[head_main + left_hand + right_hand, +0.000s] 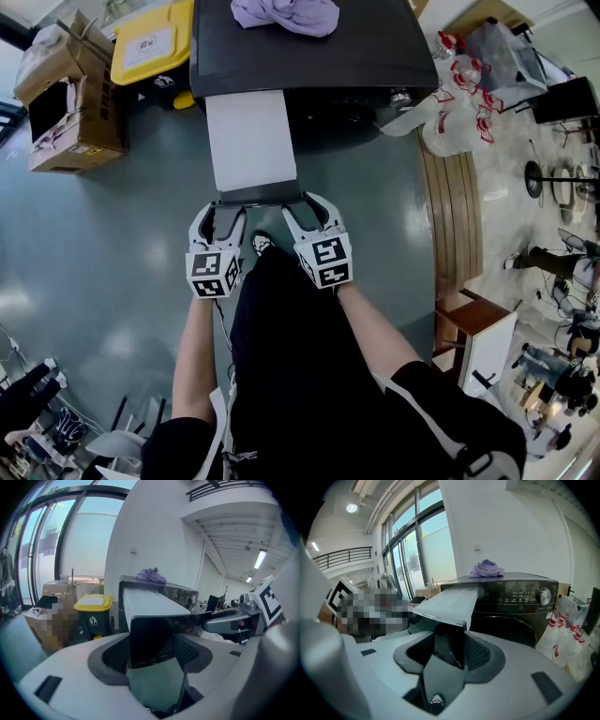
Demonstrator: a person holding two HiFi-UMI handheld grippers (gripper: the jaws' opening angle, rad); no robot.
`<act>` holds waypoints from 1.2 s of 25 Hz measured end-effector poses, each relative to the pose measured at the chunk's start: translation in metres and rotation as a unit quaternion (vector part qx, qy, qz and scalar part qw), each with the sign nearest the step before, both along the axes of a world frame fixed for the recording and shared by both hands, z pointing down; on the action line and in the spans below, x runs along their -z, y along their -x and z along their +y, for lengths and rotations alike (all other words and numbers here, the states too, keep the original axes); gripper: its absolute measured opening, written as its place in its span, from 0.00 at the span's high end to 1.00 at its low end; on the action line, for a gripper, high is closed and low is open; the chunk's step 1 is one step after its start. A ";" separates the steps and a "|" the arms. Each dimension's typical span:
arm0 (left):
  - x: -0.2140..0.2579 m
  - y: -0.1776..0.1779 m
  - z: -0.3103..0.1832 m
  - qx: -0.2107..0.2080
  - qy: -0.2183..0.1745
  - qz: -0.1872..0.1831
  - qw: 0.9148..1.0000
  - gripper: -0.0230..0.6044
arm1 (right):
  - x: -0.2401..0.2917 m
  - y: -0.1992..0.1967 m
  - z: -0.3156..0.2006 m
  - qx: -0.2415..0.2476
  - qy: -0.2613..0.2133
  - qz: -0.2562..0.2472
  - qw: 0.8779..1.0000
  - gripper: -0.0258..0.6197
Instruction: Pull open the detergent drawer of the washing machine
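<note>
While arms (194,356) extend, left tool (222,208) and right tool (305,202) clamp drawer (250,141).

Floor (103,234): grey-green, glossy, spread beneath the jaws.
Windows (56,541): tall, dark-framed, far left of the jaws, full of daylight.
Wall (154,536): white, beyond the jaws.
Ceiling lights (259,558): lit strips, upper right.
Bin (93,609): yellow-lidded, left, below the windows.

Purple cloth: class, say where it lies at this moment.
In the head view the purple cloth lies crumpled on top of the black washing machine, at the top centre of the picture, behind the pulled-out detergent drawer.
</note>
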State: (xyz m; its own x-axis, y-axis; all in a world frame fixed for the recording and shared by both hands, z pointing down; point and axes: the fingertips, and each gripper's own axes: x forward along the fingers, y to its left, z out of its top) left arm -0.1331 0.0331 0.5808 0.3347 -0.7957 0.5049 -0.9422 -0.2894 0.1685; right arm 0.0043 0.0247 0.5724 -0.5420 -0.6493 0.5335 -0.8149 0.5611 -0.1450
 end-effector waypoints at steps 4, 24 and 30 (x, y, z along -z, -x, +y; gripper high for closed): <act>0.001 0.000 0.003 -0.002 0.002 -0.004 1.000 0.53 | 0.000 0.000 0.003 0.003 0.001 0.001 1.000 0.65; -0.008 0.005 0.015 0.024 0.017 -0.020 0.999 0.53 | -0.008 -0.005 0.013 0.008 0.022 0.008 1.000 0.65; 0.013 0.010 0.035 0.057 0.038 0.015 0.998 0.53 | 0.008 -0.034 0.020 0.001 0.031 0.012 0.999 0.65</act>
